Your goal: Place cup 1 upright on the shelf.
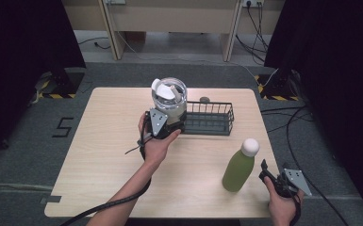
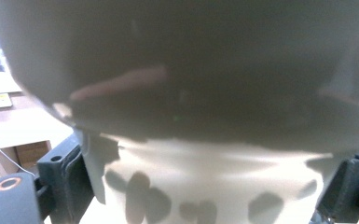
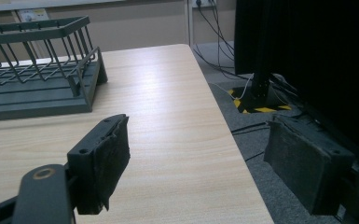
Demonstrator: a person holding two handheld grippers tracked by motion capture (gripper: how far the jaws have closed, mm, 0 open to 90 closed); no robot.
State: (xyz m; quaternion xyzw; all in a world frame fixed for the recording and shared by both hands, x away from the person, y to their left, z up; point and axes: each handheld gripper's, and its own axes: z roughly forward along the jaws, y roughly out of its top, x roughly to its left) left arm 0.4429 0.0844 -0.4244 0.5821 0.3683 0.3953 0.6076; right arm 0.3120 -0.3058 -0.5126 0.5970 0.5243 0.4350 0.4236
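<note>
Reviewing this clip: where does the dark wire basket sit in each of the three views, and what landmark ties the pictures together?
High view: the wire basket stands at the table's centre back, just right of the clear jar held by the left hand-held gripper.
Left gripper view: not in it; the jar blocks the frame.
Right gripper view: upper left, beyond the open jaws.
Shared landmark: the light wood tabletop.

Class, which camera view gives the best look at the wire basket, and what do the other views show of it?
The high view: the whole wire basket sits mid-table beside the jar. The right gripper view catches one end of it close up. In the left gripper view the jar blocks the sight.
</note>
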